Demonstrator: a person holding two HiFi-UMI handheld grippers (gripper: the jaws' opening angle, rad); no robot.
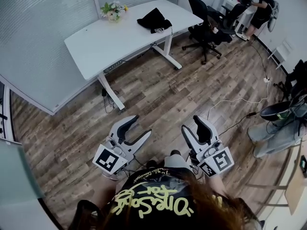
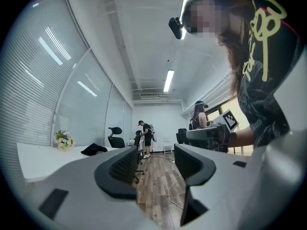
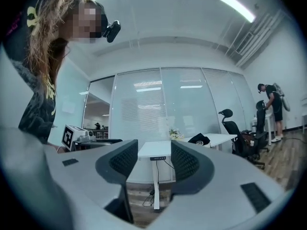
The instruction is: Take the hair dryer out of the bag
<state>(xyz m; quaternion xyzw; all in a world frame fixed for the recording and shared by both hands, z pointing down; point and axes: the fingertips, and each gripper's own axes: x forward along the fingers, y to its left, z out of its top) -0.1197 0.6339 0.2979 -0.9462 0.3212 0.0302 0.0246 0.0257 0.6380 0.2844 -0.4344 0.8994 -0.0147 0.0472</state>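
The left tool and right tool both gape empty above the wood floor, well apart from the black bag on the white surface, with flowers near it and an office chair beyond.

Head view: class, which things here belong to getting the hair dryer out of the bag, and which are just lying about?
For the job: bag on the table; left gripper and right gripper, both open, empty. No hair dryer shows.
Lying about: flowers; chair; floor cable.
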